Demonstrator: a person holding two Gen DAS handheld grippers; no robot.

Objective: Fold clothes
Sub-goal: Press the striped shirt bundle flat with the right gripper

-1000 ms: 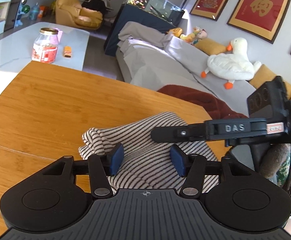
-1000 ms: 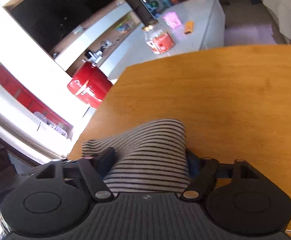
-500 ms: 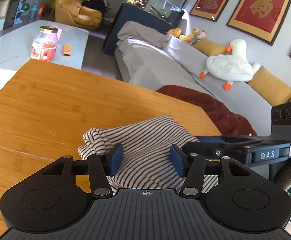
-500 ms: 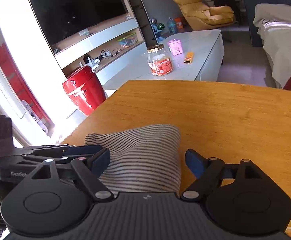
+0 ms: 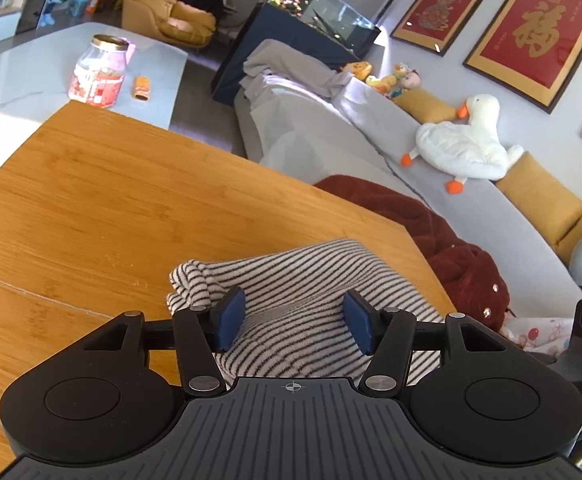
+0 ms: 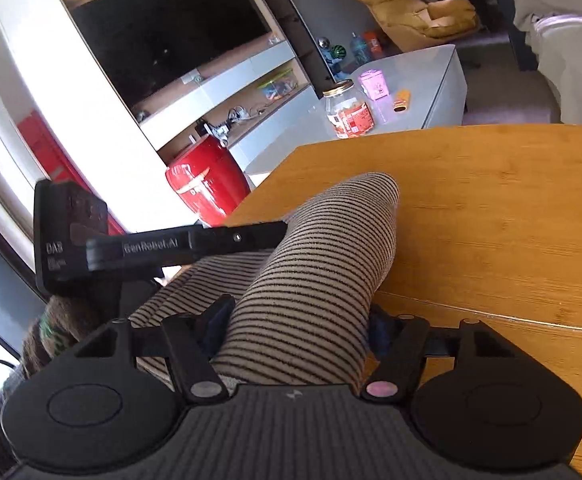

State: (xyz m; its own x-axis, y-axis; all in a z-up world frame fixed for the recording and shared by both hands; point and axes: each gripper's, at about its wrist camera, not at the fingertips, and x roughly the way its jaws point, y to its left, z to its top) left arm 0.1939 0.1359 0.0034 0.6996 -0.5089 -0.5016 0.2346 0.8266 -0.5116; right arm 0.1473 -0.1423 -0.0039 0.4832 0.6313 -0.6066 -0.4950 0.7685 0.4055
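Left gripper (image 5: 294, 318) agape over striped garment (image 5: 299, 276) on table (image 5: 91, 208)

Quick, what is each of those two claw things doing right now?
Left gripper: jaws open over the striped garment.
Right gripper: jaws straddle a striped fold; grip cannot be told.

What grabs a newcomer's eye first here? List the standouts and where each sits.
The striped garment bunched on the near end of the wooden table dominates, with the left gripper open over it and the right gripper straddling a raised fold. Beyond, a white plush goose lies on the grey sofa, under red framed pictures. A red-labelled jar stands on the pale coffee table.
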